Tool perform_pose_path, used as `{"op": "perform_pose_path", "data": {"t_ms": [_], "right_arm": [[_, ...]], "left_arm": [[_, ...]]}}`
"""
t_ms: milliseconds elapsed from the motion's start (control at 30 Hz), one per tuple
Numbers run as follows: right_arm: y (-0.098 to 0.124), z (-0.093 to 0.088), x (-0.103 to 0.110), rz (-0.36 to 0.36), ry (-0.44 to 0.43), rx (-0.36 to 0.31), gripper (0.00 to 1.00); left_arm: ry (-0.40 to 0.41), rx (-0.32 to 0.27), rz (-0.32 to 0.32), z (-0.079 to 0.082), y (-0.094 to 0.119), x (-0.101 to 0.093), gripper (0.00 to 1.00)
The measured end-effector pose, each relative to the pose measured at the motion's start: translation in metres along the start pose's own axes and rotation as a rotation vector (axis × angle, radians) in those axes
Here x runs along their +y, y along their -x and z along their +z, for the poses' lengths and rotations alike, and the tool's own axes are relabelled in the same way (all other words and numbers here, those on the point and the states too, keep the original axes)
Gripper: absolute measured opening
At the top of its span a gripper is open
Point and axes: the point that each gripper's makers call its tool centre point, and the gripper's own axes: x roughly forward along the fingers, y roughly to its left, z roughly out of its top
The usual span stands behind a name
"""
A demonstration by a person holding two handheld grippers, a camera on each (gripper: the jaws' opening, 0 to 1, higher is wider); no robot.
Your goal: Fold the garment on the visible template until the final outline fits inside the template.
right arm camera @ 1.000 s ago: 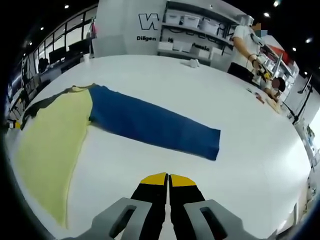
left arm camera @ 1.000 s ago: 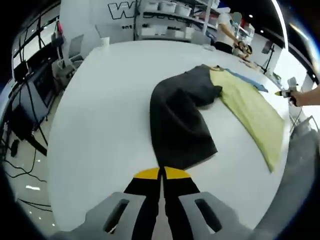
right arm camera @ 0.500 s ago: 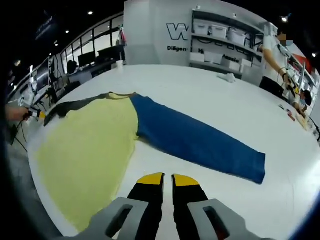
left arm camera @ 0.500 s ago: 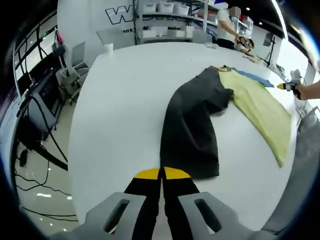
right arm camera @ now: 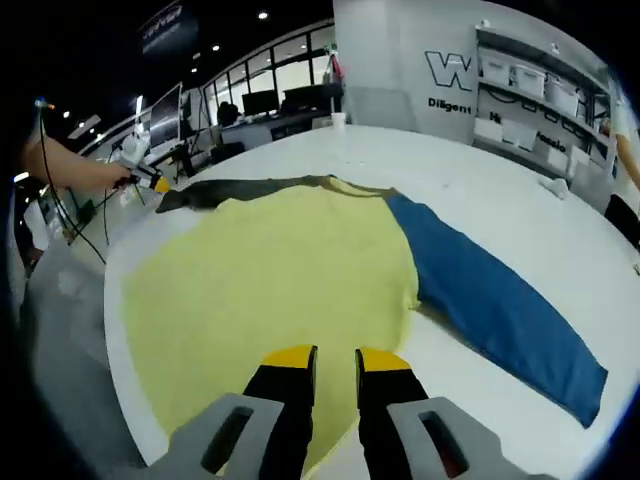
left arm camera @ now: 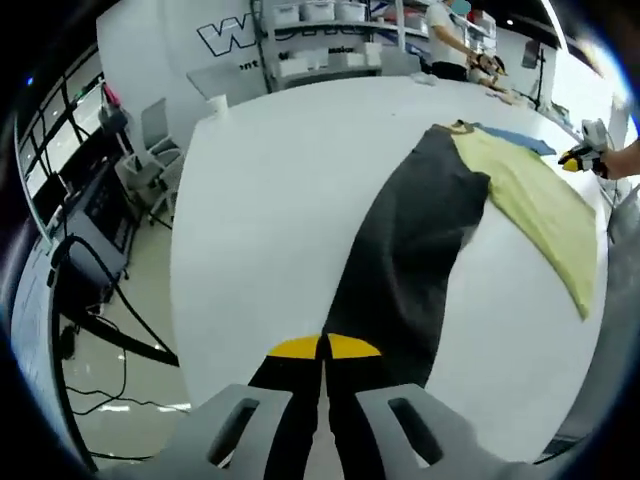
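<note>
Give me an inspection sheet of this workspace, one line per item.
Surface: white table, mostly bare.
Job's things: garment spread flat; yellow body, dark sleeve, blue sleeve. Template: cannot tell.
Clutter: small white item far across the table.
Grippers: left gripper shut at the dark sleeve's end; right gripper slightly open over the yellow body.
Cables: on the floor.
Surroundings: shelves, chair, a person.

A lab or workshop: storage shelves [left arm camera: 330,25] with bins, wall lettering [right arm camera: 447,72], monitors [right arm camera: 262,101], cables.
</note>
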Motion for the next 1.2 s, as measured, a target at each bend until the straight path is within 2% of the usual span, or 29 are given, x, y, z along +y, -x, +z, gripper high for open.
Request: {"op": "perform_pose_path", "data": {"t_ms": [267,500,567,633,700,867,900,1200], "right_arm": [[-0.002,-0.013,0.009,0.031,0.025,0.043,0.09],[-0.002,-0.019,0.009,0.03,0.02,0.064,0.09],[-0.001,-0.021,0.008,0.028,0.018,0.069,0.08],[0.0,-0.023,0.008,0.026,0.016,0.074,0.08],[0.001,-0.024,0.009,0.025,0.014,0.078,0.08],[0.001,-0.028,0.008,0.023,0.008,0.084,0.08],[0.001,-0.028,0.008,0.022,0.007,0.086,0.08],[0.001,-0.025,0.01,0.025,0.016,0.09,0.08]], "left_arm": [[-0.103,0.036,0.04,0.01,-0.01,0.033,0.03],[-0.206,0.058,0.051,0.022,-0.025,0.046,0.03],[-0.207,0.066,0.051,0.022,-0.03,0.049,0.03],[-0.201,0.077,0.05,0.02,-0.032,0.05,0.03],[-0.16,0.086,0.041,0.017,-0.032,0.049,0.03],[-0.185,0.126,0.025,-0.002,-0.025,0.039,0.03],[-0.169,0.132,0.018,-0.006,-0.025,0.038,0.03],[-0.137,0.16,0.014,-0.018,-0.026,0.029,0.03]]}}
